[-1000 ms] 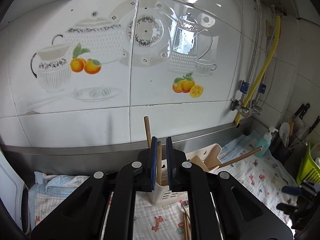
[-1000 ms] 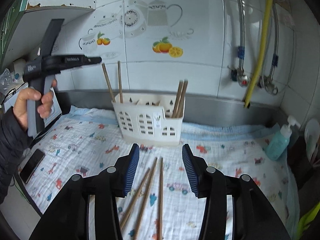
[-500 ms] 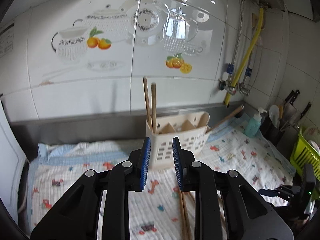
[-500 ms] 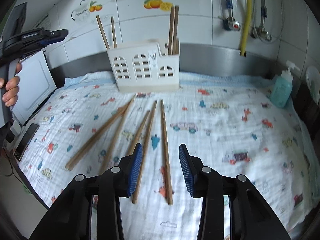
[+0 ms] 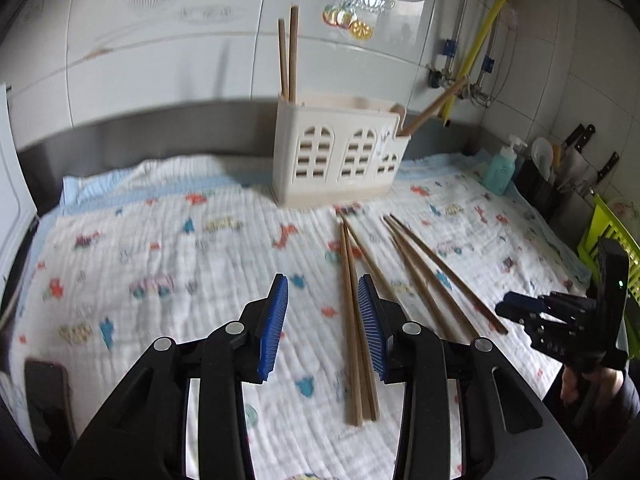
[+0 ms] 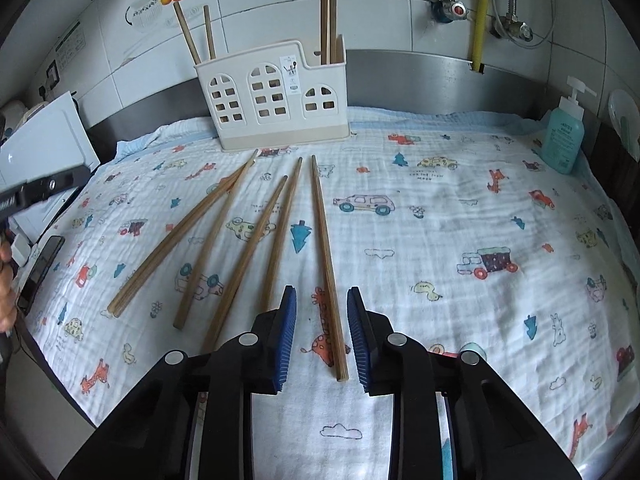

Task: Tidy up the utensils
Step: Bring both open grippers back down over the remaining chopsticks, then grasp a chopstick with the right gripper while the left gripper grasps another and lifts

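A white plastic utensil holder (image 6: 276, 96) stands at the back of the printed cloth (image 6: 440, 240), with two wooden chopsticks (image 6: 328, 8) in its right end and two more (image 6: 192, 32) in its left end. Several loose chopsticks lie on the cloth. My right gripper (image 6: 322, 332) hangs low over the rightmost chopstick (image 6: 328, 264); its jaws are closing with that stick between them, and the pads are clear of it. My left gripper (image 5: 322, 320) is low over the cloth with its jaws opening. A chopstick pair (image 5: 352, 320) lies under it beside the right pad, untouched.
A teal soap bottle (image 6: 564, 136) stands at the back right. A dark phone (image 5: 48, 392) lies at the cloth's left edge. A green basket (image 5: 612, 240) and knives sit at the far right. Pipes run down the tiled wall, and a white appliance (image 6: 48, 140) stands at the left.
My left gripper let go of a chopstick in the holder, drew back and came down over the cloth with its jaws wider. My right gripper sank to the cloth and its jaws narrowed.
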